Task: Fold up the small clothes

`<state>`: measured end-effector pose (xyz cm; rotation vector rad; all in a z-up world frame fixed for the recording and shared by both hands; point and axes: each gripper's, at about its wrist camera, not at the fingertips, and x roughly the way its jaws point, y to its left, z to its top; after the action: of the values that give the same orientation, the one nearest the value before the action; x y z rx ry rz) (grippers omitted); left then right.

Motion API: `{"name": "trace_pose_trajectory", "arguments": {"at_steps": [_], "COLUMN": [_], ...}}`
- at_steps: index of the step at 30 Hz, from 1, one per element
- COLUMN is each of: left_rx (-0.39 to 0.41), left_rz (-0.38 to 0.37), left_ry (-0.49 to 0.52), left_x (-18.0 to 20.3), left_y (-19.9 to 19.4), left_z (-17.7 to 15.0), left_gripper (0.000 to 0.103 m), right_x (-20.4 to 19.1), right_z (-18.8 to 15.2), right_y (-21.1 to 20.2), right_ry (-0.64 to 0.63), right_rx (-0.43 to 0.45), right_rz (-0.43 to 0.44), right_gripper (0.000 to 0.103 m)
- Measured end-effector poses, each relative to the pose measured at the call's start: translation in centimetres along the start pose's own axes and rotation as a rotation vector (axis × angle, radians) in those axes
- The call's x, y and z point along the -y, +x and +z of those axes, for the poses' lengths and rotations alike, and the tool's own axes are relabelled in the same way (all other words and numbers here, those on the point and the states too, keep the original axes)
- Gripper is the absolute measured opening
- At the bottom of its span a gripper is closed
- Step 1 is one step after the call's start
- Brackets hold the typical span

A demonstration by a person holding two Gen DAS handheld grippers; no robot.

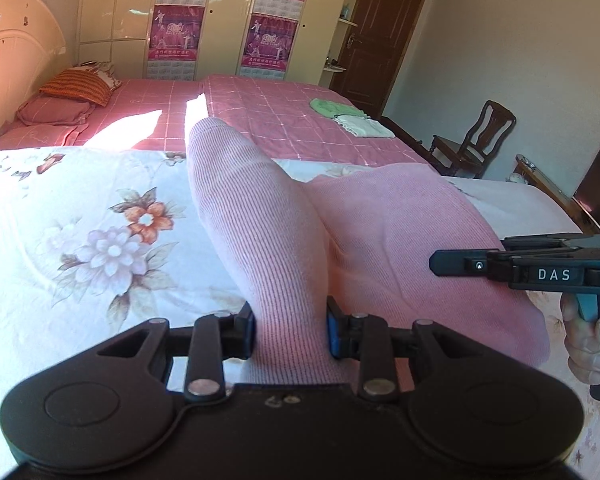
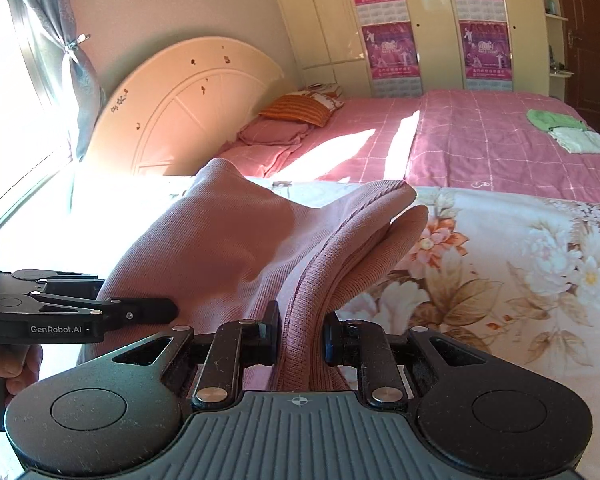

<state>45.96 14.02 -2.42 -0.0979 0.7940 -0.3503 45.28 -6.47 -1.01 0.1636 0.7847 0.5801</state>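
Clamped between the blue-lined pads of the left gripper (image 1: pixel 291 330) is a fold of the pink knit garment (image 1: pixel 260 216), seen from the left wrist camera. The ribbed cloth rises from the jaws and stands up in a rounded hump toward the far side, while the rest of it slopes down to the right over the floral quilt (image 1: pixel 100 240). At the right edge the right gripper (image 1: pixel 444 263) comes in sideways, its fingers lying against the garment's right part, and a hand (image 1: pixel 588 332) wraps its handle. Beyond the quilt lies a pink checked bedspread (image 1: pixel 280 120), with a green folded cloth (image 1: pixel 330 107) and a white folded cloth (image 1: pixel 364 126) just beside each other at its far right. An orange striped pillow (image 1: pixel 78 86) sits at the far left near the headboard (image 1: pixel 16 56), and a wooden chair (image 1: pixel 474 140) stands at the right.

From the right wrist camera, the right gripper (image 2: pixel 301 336) is closed on a bunched, ribbed edge of the same pink garment (image 2: pixel 228 240), which lifts away from the jaws in two peaks above the floral quilt (image 2: pixel 500 272). The left gripper (image 2: pixel 172 308) enters from the left, its tips against the cloth, with part of a hand (image 2: pixel 12 364) below it. Far off are the green cloth (image 2: pixel 552 119) and white cloth (image 2: pixel 580 140) on the bedspread (image 2: pixel 480 140), the pillow (image 2: pixel 296 109) and the headboard (image 2: pixel 188 108).
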Motion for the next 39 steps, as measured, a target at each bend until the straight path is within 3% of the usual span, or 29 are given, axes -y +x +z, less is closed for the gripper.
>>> {"name": "trace_pose_trajectory", "arguments": {"at_steps": [8, 11, 15, 16, 18, 21, 24, 27, 29, 30, 33, 39], "left_rx": [-0.065, -0.085, -0.068, -0.061, -0.034, 0.053, 0.079, 0.058, 0.026, -0.002, -0.022, -0.008], "left_rz": [-0.014, -0.047, -0.057, -0.067, -0.066, -0.113, -0.134, -0.122, -0.119, -0.119, -0.132, -0.142], "left_ry": [-0.109, -0.19, -0.254, -0.258, -0.273, -0.243, -0.149, -0.063, -0.079, -0.096, -0.139, -0.143], "left_x": [-6.1, -8.2, -9.7, -10.0, -10.7, -11.3, -9.8, -7.7, -7.5, -7.8, -8.5, -8.8], "left_y": [-0.4, 1.1, 1.3, 1.0, -0.5, -3.3, -3.0, -0.2, 1.6, 2.6, 3.7, 1.9], "left_z": [-3.7, -5.3, -6.3, -6.5, -6.5, -5.7, -3.4, -1.6, -1.5, -1.9, -2.6, -2.3], "left_gripper": [0.033, 0.047, 0.078, 0.079, 0.077, 0.048, 0.049, 0.05, 0.05, 0.049, 0.049, 0.047], "right_x": [-2.2, -0.8, 1.0, 1.4, 2.0, 1.7, 2.0, 1.9, 1.3, 1.0, 1.0, 0.6], "right_z": [-3.2, -4.6, -6.1, -6.2, -5.9, -4.7, -2.9, -1.6, -1.2, -1.2, -2.5, -2.5], "right_y": [4.2, 5.9, 6.9, 6.9, 6.0, 2.8, 2.4, 3.9, 5.2, 6.0, 9.1, 7.9], "right_ry": [0.04, 0.112, 0.176, 0.192, 0.222, 0.165, 0.148, 0.157, 0.131, 0.112, 0.016, 0.008], "right_rx": [-0.075, -0.124, -0.157, -0.155, -0.126, 0.008, 0.02, 0.008, -0.009, -0.03, -0.137, -0.105], "right_rz": [0.042, 0.03, 0.028, 0.038, 0.015, -0.069, -0.081, -0.069, -0.06, -0.061, -0.155, -0.193], "right_gripper": [0.019, 0.019, 0.019, 0.02, 0.027, 0.031, 0.031, 0.031, 0.026, 0.02, 0.015, 0.016]}}
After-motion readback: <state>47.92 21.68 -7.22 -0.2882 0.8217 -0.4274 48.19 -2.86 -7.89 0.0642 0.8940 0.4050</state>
